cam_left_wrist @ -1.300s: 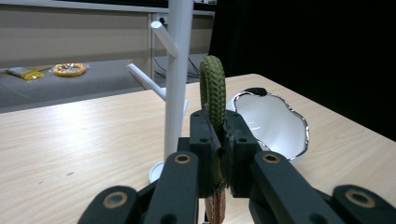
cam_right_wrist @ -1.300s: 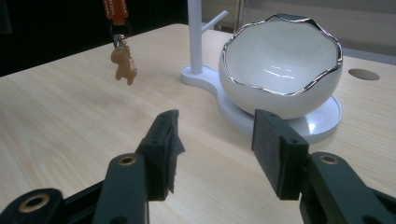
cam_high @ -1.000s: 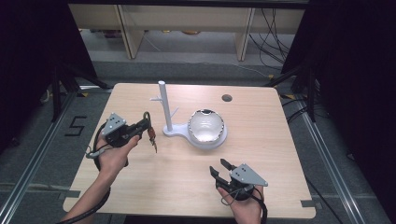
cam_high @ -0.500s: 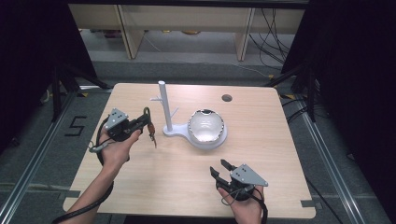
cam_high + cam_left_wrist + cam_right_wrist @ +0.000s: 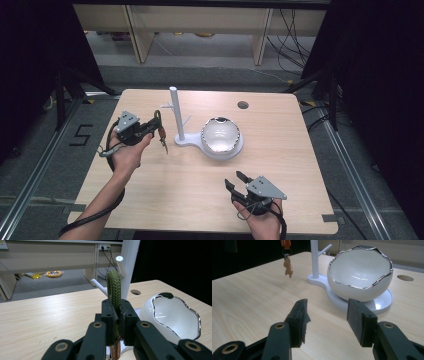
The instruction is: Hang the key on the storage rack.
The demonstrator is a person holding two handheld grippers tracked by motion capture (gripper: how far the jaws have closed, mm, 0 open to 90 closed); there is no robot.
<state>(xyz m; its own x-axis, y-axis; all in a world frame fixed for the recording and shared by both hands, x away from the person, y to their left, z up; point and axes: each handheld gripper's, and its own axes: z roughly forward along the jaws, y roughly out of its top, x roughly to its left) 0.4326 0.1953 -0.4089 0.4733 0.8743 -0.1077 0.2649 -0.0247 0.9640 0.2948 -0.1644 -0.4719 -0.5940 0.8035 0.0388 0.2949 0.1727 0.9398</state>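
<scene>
With the left gripper point(image 5: 156, 125) clamped on the keychain point(image 5: 114, 288) loop just left of the stand point(image 5: 176, 117), ease the loop level over a peg, prob. the near one, w/ right gripper point(image 5: 239, 183) idle, jaws wide.

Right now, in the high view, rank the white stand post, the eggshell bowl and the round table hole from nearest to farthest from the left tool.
1. White stand post: just right of the left tool, which is shut on a green braided keychain loop.
2. Eggshell bowl: further right, on the stand's base.
3. Round table hole: farthest, near the far edge.
</scene>
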